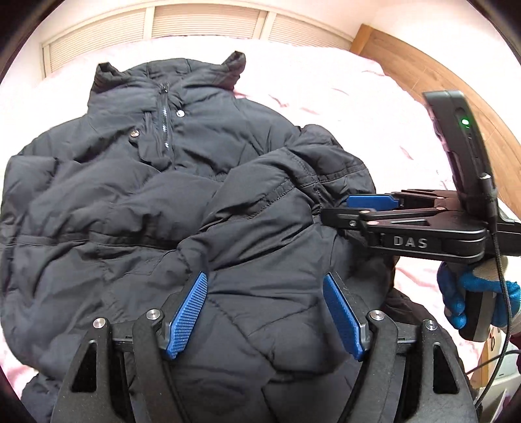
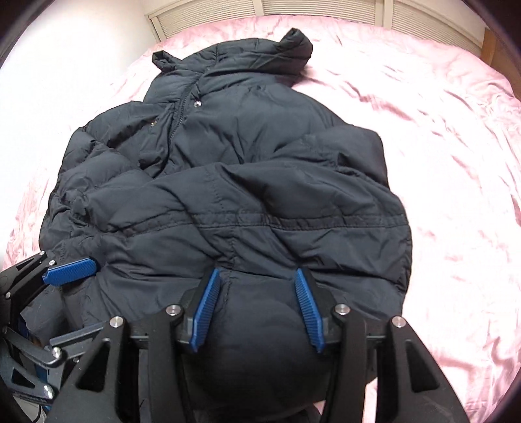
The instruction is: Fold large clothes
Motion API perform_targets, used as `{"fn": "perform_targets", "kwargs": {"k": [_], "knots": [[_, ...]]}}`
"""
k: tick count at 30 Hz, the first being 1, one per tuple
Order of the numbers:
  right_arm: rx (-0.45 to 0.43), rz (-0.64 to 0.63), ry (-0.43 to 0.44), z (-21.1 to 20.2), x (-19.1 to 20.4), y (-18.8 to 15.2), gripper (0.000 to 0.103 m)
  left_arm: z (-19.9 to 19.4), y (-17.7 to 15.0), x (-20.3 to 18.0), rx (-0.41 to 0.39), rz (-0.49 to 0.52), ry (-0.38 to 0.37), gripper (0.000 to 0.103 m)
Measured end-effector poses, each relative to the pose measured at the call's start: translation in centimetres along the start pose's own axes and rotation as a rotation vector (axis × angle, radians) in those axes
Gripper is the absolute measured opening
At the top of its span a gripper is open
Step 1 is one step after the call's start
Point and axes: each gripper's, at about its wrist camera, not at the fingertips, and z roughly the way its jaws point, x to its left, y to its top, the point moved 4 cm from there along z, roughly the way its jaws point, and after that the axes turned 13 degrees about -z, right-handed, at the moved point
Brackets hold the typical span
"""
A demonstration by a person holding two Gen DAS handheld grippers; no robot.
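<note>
A black puffy jacket (image 1: 162,195) (image 2: 244,162) lies front up on a pink sheet (image 1: 325,97) (image 2: 456,162), collar at the far end, its near part folded over the body. My left gripper (image 1: 265,276) stands open just above the jacket's near part; both blue pad faces are bare. One of its pads (image 2: 70,271) shows at the jacket's left edge in the right wrist view. My right gripper (image 2: 257,271) has a round bulge of jacket between its pads, touching both; creases gather at its fingertips while the jaws widen. From the left wrist view the right gripper (image 1: 335,208) meets the jacket's right edge.
A gloved hand (image 1: 472,293) holds the right gripper, which carries a dark device with a green light (image 1: 462,130) and a cable. A wooden bed frame (image 1: 423,65) runs along the right. Louvred doors (image 1: 195,22) stand behind the bed.
</note>
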Motion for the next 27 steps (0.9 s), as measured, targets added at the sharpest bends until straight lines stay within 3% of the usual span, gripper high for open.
{"fn": "perform_targets", "kwargs": {"k": [6, 12, 27], "knots": [[-0.05, 0.002, 0.006, -3.5, 1.4, -0.8, 0.051, -0.4, -1.6, 1.4, 0.006, -0.004, 0.027, 0.073], [0.032, 0.038, -0.003, -0.3, 0.8, -3.1, 0.053, 0.5, -2.5, 1.6, 0.007, 0.013, 0.05, 0.073], [0.035, 0.08, -0.025, 1.6, 0.7, -3.7, 0.061, -0.6, -2.3, 2.2, -0.001, -0.018, 0.044, 0.073]]}}
